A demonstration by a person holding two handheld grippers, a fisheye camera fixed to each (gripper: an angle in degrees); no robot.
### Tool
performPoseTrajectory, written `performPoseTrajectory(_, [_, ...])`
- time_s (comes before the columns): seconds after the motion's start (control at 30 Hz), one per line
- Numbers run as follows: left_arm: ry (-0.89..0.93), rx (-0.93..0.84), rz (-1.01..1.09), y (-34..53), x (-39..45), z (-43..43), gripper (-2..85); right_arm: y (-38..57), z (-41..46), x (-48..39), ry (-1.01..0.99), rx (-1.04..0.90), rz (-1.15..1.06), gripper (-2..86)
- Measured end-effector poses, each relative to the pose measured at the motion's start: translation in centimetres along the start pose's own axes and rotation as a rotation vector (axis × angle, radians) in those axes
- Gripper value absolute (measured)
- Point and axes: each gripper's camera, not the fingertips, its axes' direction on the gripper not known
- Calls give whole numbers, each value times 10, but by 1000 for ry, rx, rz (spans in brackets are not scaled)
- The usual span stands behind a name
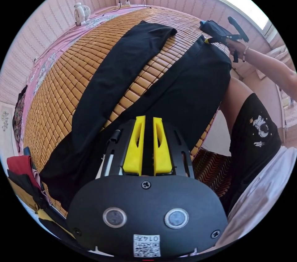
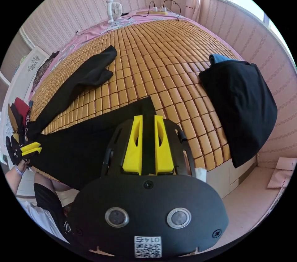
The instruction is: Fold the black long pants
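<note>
The black long pants (image 1: 130, 67) are pinched between both grippers' nearly closed fingers (image 1: 135, 147); the loose far leg could be dragged askew

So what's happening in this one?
A person is laying the black long pants out on a bamboo-tile mat covering a bed. The left gripper and right gripper each pinch the fabric at one end. One leg lies angled away from the other; no fold yet.

Black long pants (image 1: 173, 89): plain dark fabric, spread flat on the bamboo mat (image 1: 62, 89), legs splayed apart in a V; one leg's hem lies crumpled, the other reaches the mat's edge.
</note>
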Motion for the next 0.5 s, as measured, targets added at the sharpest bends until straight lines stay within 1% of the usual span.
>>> performPoseTrajectory(0.07, [-12, -63, 13, -8, 1, 17, 47, 4, -2, 0, -18, 11, -1, 43])
performPoseTrajectory(0.13, [-8, -38, 23, -8, 2, 19, 31, 12, -8, 1, -62, 30, -19, 26])
performPoseTrajectory(0.2, [4, -43, 29, -8, 1, 18, 6, 20, -20, -1, -65, 42, -30, 20])
performPoseTrajectory(0.3, [9, -41, 38, -4, 2, 14, -6, 47, -62, -4, -103, 158, -27, 15])
performPoseTrajectory(0.4, [18, 8, 60, 7, 2, 0, -9, 79, -106, 0, -138, 240, 20, 13])
performPoseTrajectory(0.5, [52, 113, 104, 23, -1, -32, -9, 100, -148, -6, -134, 313, 14, 14])
